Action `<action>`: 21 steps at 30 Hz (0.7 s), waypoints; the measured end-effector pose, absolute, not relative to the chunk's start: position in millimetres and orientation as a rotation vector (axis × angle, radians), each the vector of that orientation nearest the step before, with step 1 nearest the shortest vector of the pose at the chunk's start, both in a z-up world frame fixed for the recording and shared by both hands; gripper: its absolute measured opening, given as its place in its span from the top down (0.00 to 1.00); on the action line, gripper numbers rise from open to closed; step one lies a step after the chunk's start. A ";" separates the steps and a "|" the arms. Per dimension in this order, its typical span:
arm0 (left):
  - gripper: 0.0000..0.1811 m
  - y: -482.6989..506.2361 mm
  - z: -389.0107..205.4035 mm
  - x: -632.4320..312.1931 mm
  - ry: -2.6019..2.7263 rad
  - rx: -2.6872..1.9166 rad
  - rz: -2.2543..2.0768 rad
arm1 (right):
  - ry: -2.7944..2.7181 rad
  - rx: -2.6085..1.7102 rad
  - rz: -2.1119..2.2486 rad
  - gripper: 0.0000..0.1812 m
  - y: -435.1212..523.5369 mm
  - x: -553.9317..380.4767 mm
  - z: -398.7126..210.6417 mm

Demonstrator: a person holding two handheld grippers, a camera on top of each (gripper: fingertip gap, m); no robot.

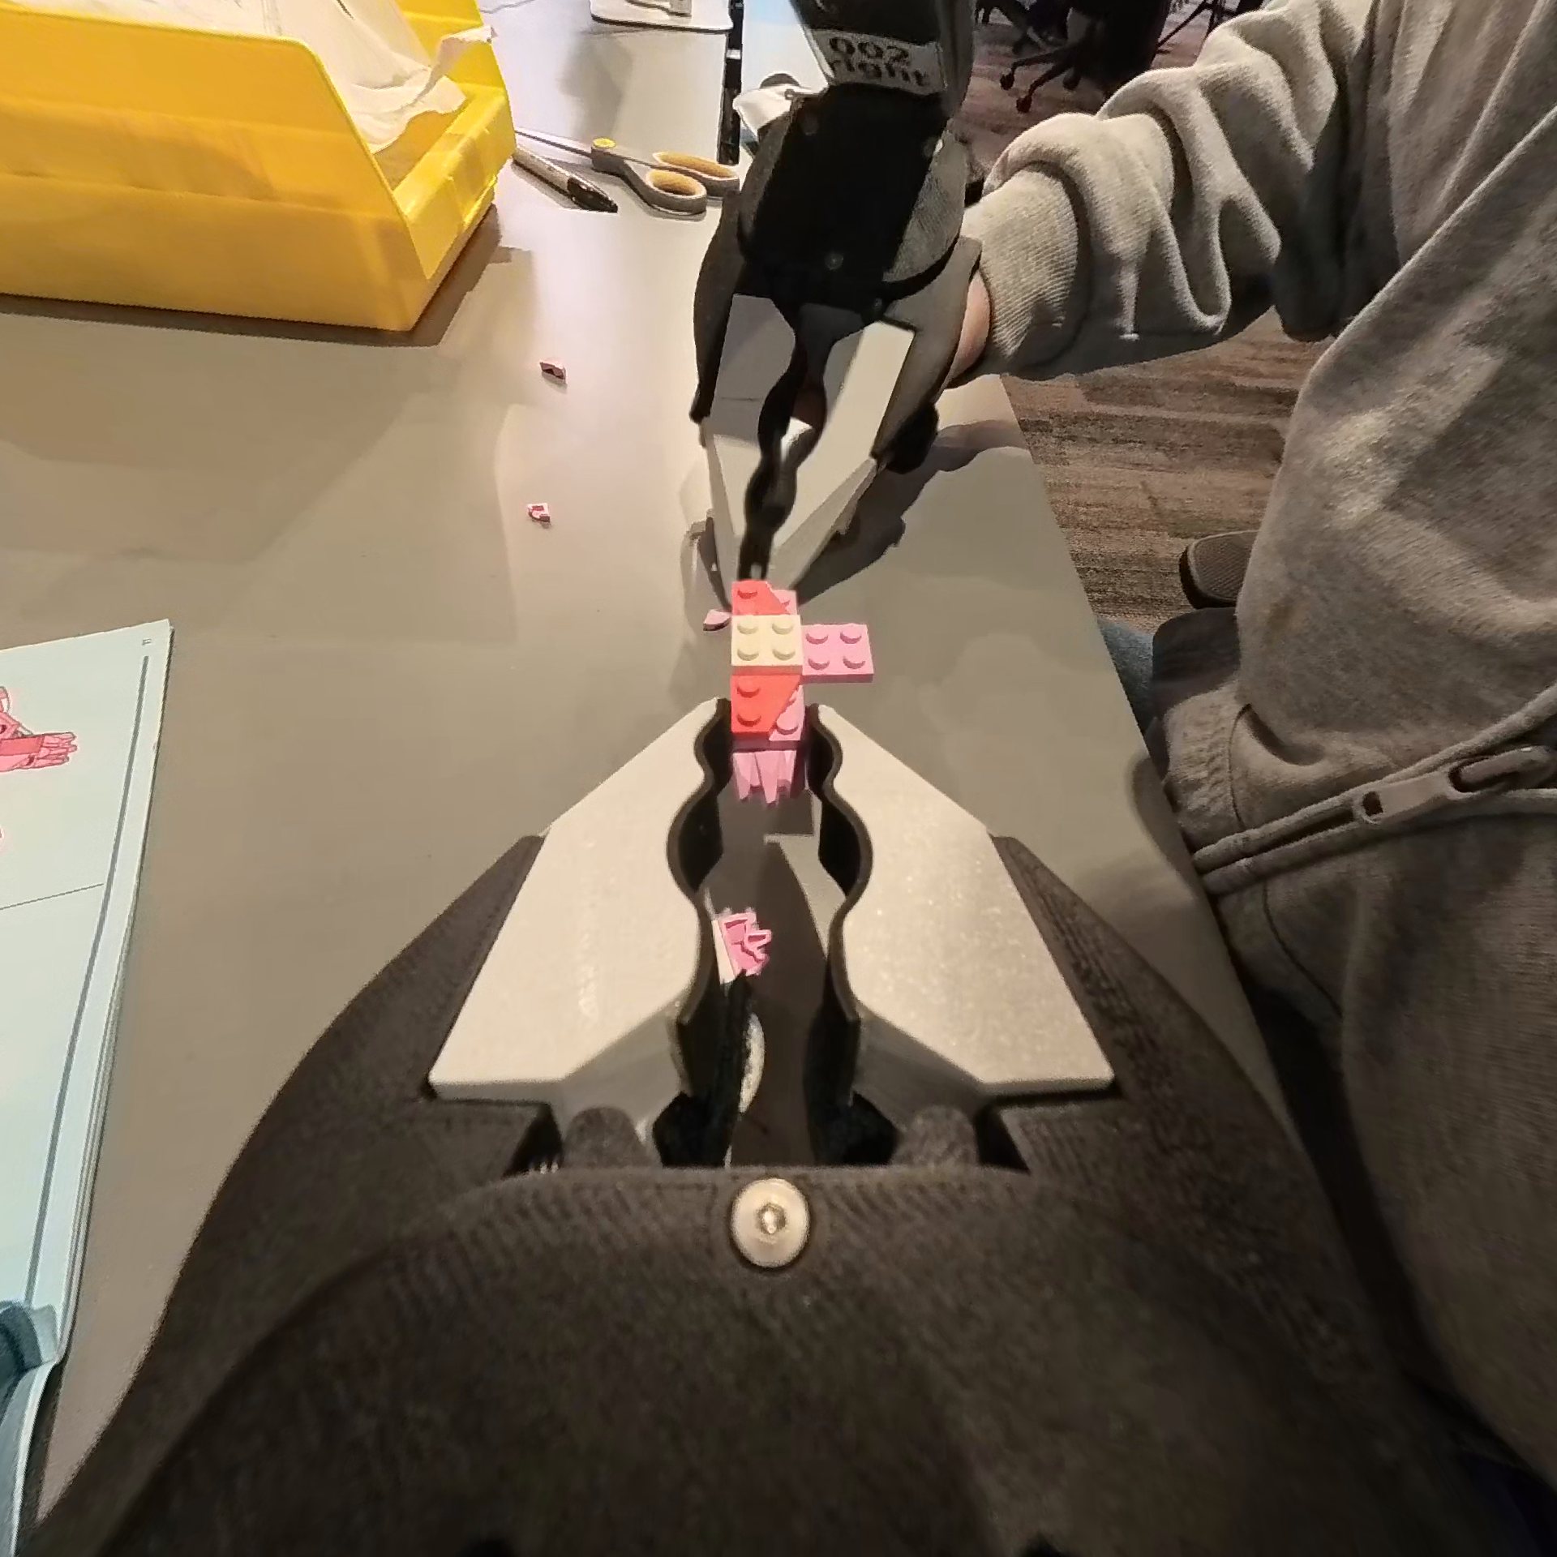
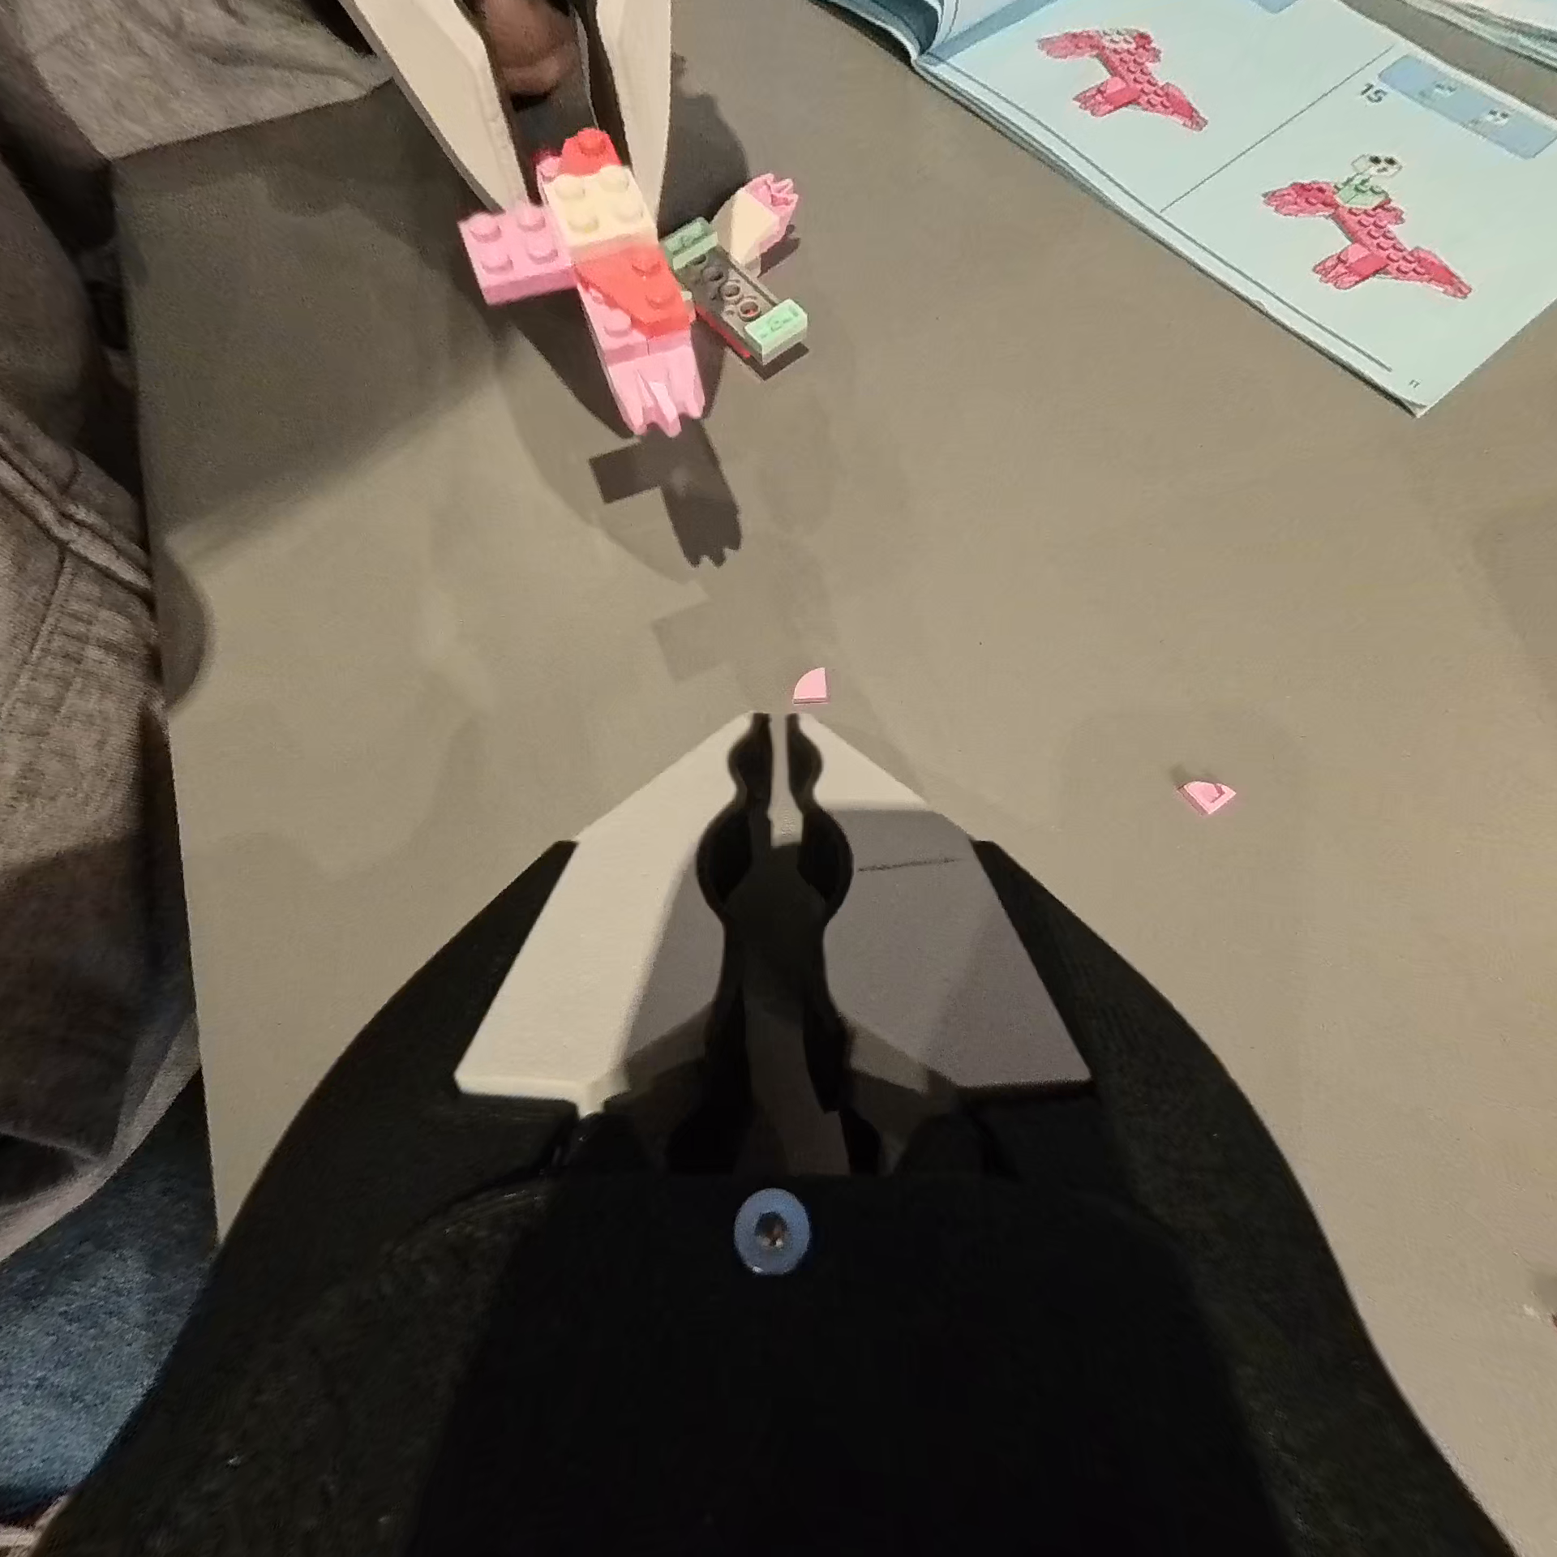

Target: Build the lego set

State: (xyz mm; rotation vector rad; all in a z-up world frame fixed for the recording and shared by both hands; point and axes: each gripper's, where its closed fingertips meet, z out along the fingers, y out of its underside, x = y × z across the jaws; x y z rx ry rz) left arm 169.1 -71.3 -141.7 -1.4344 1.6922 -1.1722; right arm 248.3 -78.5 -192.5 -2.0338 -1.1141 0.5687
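L gripper (image 1: pixel 771 724) clamps small red, cream & pink plastic brick assembly (image 1: pixel 771 674) w/ fringed end; light, stiff, pops apart—grip stacked core. R gripper (image 2: pixel 777 716) nearly closed, empty.

- Instruction booklet (image 1: pixel 59 885) cut off by left edge in left wrist view; top and right edges crop it in right wrist view.
- Yellow bin (image 1: pixel 236 143) cropped top and left.
- Lego build (image 2: pixel 607 278) motion-blurred in right wrist view; its far end hidden between the left gripper's fingers (image 2: pixel 472 109).
- Scissors (image 1: pixel 666 173) partly behind right gripper (image 1: pixel 762 560).
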 end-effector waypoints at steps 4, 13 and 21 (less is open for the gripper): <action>0.91 -71.2 -141.8 169.0 1.693 -1.435 -1.172 | -1.084 -2.035 0.578 0.94 -75.4 247.5 -190.5; 0.91 -71.3 -143.7 168.9 1.698 -1.444 -1.174 | -1.088 -2.047 0.592 0.93 -67.6 239.1 -191.9; 0.91 -70.3 -143.9 168.3 1.696 -1.448 -1.176 | -1.135 -2.022 0.568 0.95 -64.0 237.8 -192.4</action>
